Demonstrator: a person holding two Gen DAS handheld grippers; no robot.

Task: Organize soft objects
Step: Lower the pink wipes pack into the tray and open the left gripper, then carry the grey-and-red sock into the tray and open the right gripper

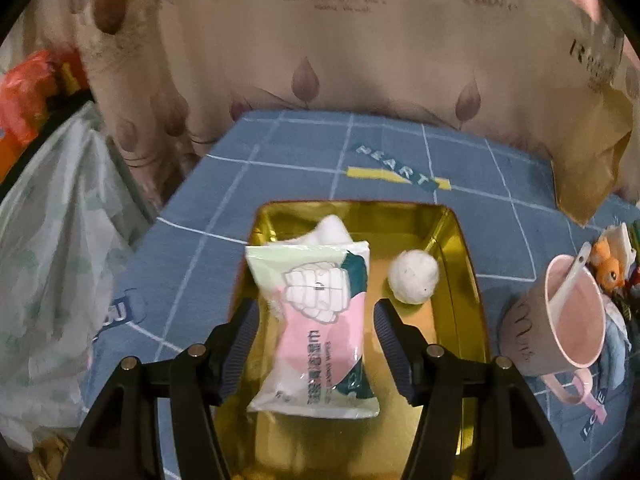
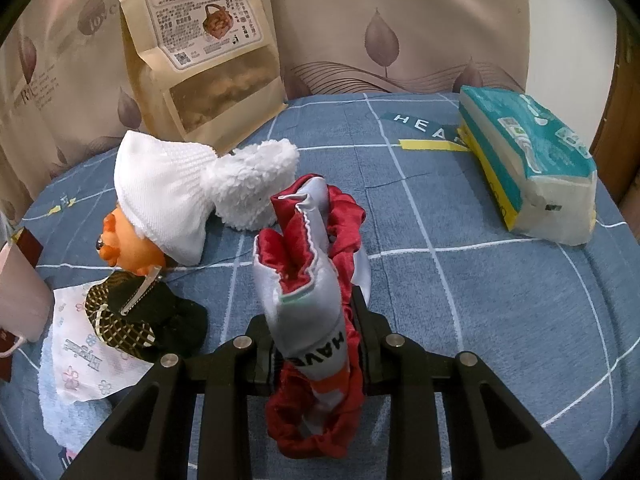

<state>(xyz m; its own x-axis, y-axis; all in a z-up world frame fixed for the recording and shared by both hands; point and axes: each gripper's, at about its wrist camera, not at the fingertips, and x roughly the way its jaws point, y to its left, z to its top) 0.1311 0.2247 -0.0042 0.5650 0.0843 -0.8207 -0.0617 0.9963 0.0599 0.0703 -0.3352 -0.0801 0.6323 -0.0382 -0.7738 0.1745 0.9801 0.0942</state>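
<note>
Partway through tidying soft things into a gold tray [image 1: 460, 264] on a blue checked surface [image 1: 296, 152]. Already inside the tray: a wet-wipe pack [image 1: 320, 328] lying lengthwise along the left half, a white sock [image 1: 334, 230] tucked just behind it and touching its far edge, and a white fluffy ball [image 1: 414, 276] just beside the pack on the right. Left hand-held gripper [image 1: 316, 344] poised over the tray, spread wide and released, fingers on either side of the pack without pressing it; pack apparently just set down. Right of the tray, a pink mug [image 1: 560, 320] with a spoon, not soft and likely not part of the job. Right hand-held gripper [image 2: 312, 344] clenched on a bundle of grey and red socks [image 2: 308, 292], lifted clear of the surface and not yet in the tray; tray not visible in the right wrist view. Left to gather, still loose on the surface: a white knitted cloth [image 2: 164, 200] draped over an orange toy [image 2: 128, 248], a white fleecy piece [image 2: 252, 184] touching the cloth, a black netted item [image 2: 132, 320] resting on a printed tissue [image 2: 88, 356], and a tissue pack [image 2: 528, 168] well apart at far right. A brown paper snack bag [image 2: 200, 48] standing at the back against the curtain. Roughly a third done, judging by three items stowed, one in hand, and several waiting.
</note>
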